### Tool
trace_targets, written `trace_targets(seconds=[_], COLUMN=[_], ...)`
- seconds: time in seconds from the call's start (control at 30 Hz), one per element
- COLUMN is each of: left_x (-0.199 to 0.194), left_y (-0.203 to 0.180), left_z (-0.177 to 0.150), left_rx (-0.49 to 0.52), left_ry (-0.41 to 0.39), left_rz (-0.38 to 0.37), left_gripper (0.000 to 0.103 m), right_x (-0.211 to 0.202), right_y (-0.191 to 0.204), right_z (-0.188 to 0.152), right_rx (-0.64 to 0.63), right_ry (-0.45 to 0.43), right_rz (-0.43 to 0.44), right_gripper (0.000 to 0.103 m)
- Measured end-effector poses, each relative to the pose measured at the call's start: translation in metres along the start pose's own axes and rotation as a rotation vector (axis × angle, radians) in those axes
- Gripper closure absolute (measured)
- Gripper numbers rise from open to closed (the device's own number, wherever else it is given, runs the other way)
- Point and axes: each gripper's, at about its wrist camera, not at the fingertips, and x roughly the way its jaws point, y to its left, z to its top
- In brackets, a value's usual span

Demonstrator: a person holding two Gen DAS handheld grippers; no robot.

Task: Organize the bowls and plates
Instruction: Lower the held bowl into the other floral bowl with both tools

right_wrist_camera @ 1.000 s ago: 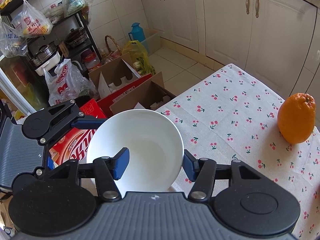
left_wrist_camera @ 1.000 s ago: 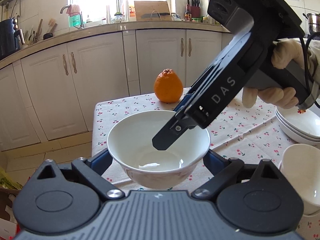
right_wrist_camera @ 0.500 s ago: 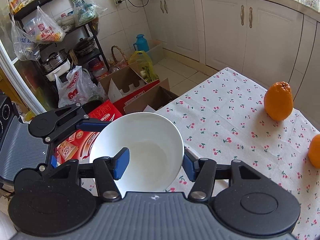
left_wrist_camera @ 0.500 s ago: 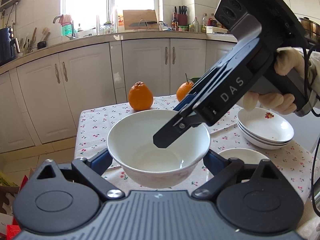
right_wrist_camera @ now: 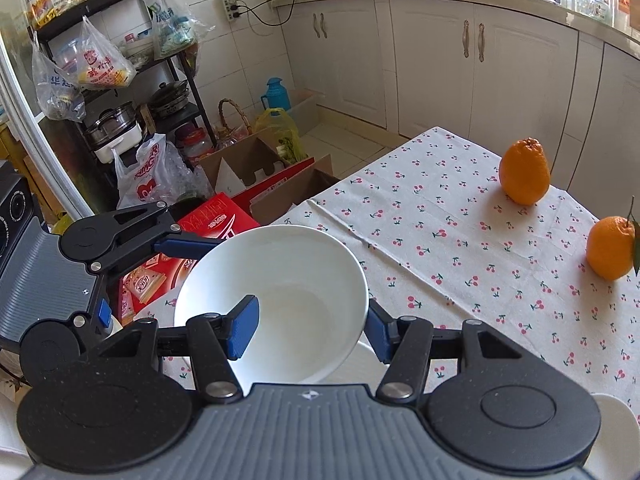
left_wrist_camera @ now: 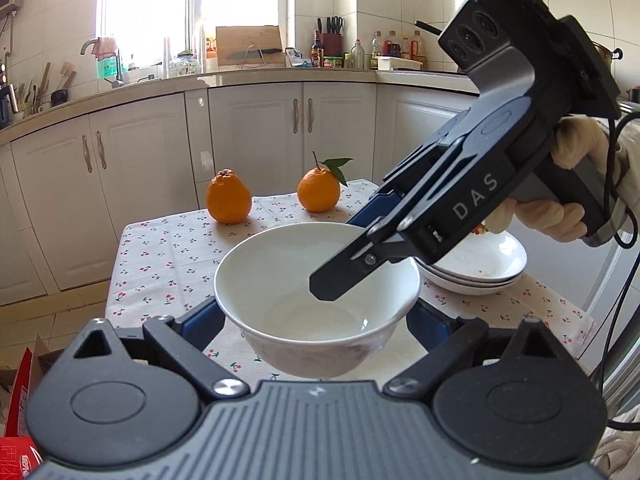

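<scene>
**Both grippers on one white bowl, held above the table**

Bowl [left_wrist_camera: 316,300] is off the table, over its near edge, upright and empty. Left gripper [left_wrist_camera: 316,322] spans it from outside: blue pads press the bowl's left and right walls, jaws wide, gripping the bowl. Right gripper [right_wrist_camera: 308,324] comes in from the right and pinches the right rim: one blue finger [right_wrist_camera: 242,326] inside the bowl, the other outside the wall, jaws narrow, clamped on the bowl. A gloved hand [left_wrist_camera: 560,208] holds the right gripper's handle, cable trailing off it.

Table [left_wrist_camera: 168,248] has a white cloth with a cherry print. Two oranges [left_wrist_camera: 229,203] at the far end, apart from each other; the right one has a leaf. Plates [left_wrist_camera: 484,268], stacked, sit right of the bowl, on the table, partly hidden by the right gripper. Another white dish [right_wrist_camera: 612,432] shows at the near right edge of the right wrist view, cut off.

Cartons [right_wrist_camera: 256,184] and bags on the floor left of the table. White cabinets [left_wrist_camera: 256,140] behind.
</scene>
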Motion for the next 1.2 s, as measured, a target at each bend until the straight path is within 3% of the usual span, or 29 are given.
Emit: trace_targets(seconds=[0.43, 1.2], left_x=[0.016, 0.031], left_y=[-0.027, -0.026], left_z=[-0.010, -0.018], left_rx=[-0.002, -0.013], left_ry=[0.039, 0.099], left_rz=[-0.063, -0.086], left_gripper=[0.007, 0.007], right_x=[-0.014, 0.001], right_y=[-0.011, -0.015], right_z=[-0.036, -0.049], right_rx=[0.055, 0.063], right_ry=[0.011, 0.037], right_rz=[-0.046, -0.071], right_gripper=[0.040, 0.040])
